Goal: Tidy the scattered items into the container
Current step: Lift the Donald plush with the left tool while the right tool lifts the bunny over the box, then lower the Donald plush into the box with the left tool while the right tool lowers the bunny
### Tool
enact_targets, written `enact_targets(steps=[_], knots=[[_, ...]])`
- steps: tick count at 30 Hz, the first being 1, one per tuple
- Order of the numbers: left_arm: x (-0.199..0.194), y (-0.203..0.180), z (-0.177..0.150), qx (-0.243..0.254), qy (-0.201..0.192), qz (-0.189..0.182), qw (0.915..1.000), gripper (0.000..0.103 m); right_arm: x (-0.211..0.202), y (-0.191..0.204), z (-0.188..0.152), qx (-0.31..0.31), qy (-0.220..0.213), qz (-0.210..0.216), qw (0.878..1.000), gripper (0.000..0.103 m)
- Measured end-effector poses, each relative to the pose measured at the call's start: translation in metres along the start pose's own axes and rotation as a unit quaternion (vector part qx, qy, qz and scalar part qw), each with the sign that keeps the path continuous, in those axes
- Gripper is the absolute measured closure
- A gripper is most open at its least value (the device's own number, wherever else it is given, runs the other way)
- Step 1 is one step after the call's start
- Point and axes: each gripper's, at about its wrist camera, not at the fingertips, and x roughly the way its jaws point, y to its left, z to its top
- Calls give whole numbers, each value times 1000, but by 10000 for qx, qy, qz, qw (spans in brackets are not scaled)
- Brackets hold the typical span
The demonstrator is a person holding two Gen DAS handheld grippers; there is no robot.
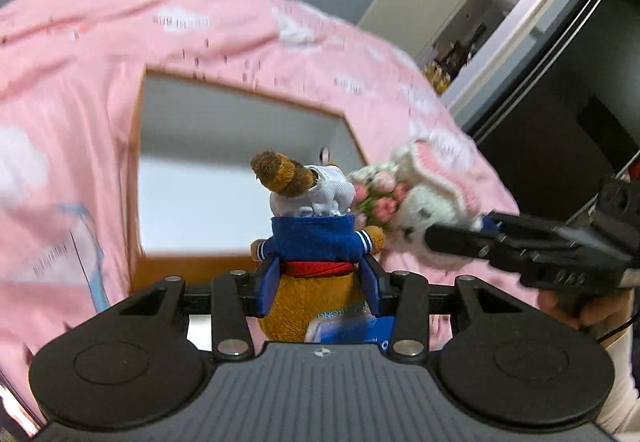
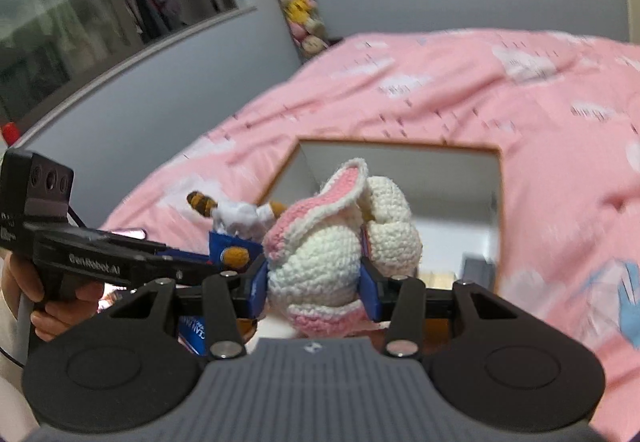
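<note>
A brown teddy bear (image 1: 312,238) in a blue sailor jacket and white cap sits between the blue pads of my left gripper (image 1: 320,276), which is shut on its waist. My right gripper (image 2: 314,282) is shut on a white crocheted bunny (image 2: 320,258) with pink-lined ears; in the left wrist view the bunny (image 1: 420,202) carries a small pink flower bunch. Both toys hang side by side just in front of an open box (image 1: 240,114) with a wooden rim and white inside, lying on the bed. The right wrist view shows the same box (image 2: 400,166) behind the bunny, and the bear (image 2: 236,238) at the left.
A pink duvet (image 2: 500,114) with white cloud prints covers the bed around the box. A hanging column of plush toys (image 2: 296,2) is at the grey wall behind. A hand (image 2: 52,302) holds the left gripper's handle. An open doorway (image 1: 500,14) lies to the right.
</note>
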Motion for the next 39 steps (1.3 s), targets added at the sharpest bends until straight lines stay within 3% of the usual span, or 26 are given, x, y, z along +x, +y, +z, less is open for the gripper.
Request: enact_targets(steps=[6,10,17,24,29,39], knots=[[4,5,46,45,-145,510,9986,54,42,4,27,-268,-36,140,9995,54],[26,12,67,130,116,996,9949,54,77,2,35,-395,137,57,9991,54],[68,25,64,134,386,1618,9860,55,130,-8,30,-787,653,-87,9947,54],[102,30,58,228,837,1845,9790,60,159,-13,30,-1341,1357,65,9816,54],[113,32,54,362,1097,1889,9752,62,174,-18,25,-1343,1794,16,9746,54],[128,38,51,515,1572,1801,9696,65,179,-15,22,-1415,2088,-10,9677,50]])
